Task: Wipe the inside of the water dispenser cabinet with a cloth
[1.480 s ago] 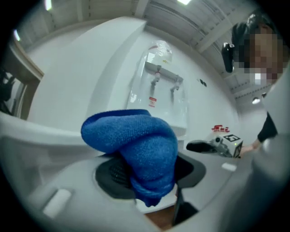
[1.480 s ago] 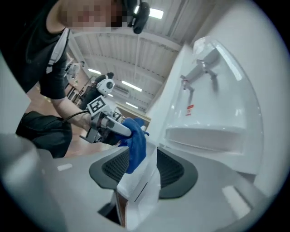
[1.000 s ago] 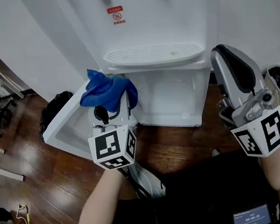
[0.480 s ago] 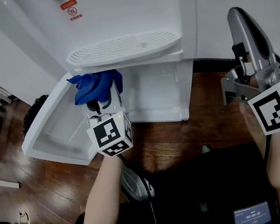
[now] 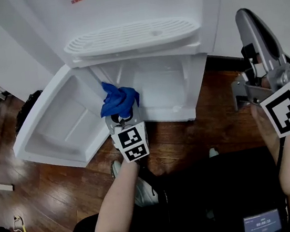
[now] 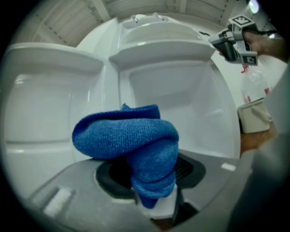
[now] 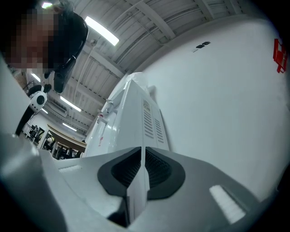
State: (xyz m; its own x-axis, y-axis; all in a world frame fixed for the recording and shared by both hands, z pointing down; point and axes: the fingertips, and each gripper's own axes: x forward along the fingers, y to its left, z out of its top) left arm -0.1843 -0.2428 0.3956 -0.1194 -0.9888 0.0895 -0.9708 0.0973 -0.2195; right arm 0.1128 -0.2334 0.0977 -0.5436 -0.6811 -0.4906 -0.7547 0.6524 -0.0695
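The white water dispenser (image 5: 136, 8) stands ahead with its lower cabinet (image 5: 157, 90) open and its door (image 5: 56, 124) swung out to the left. My left gripper (image 5: 121, 117) is shut on a bunched blue cloth (image 5: 119, 101) and sits level, right in front of the cabinet opening. Its jaws have just been closing with the cloth between them. In the left gripper view the cloth (image 6: 131, 136) bulges over the jaws and the cabinet's white inside (image 6: 181, 99) lies beyond. My right gripper (image 5: 250, 19) is shut and empty, raised to the right of the dispenser.
The drip tray (image 5: 129, 35) juts out above the cabinet opening. A black bag (image 5: 27, 104) sits on the wood floor by the open door. A cable (image 5: 19, 225) lies at the lower left. A white bin (image 6: 253, 118) stands to the dispenser's right.
My left gripper has come down with the cloth, from beside the drip tray to the front of the cabinet opening. The right gripper shifted a little to the right, still shut.
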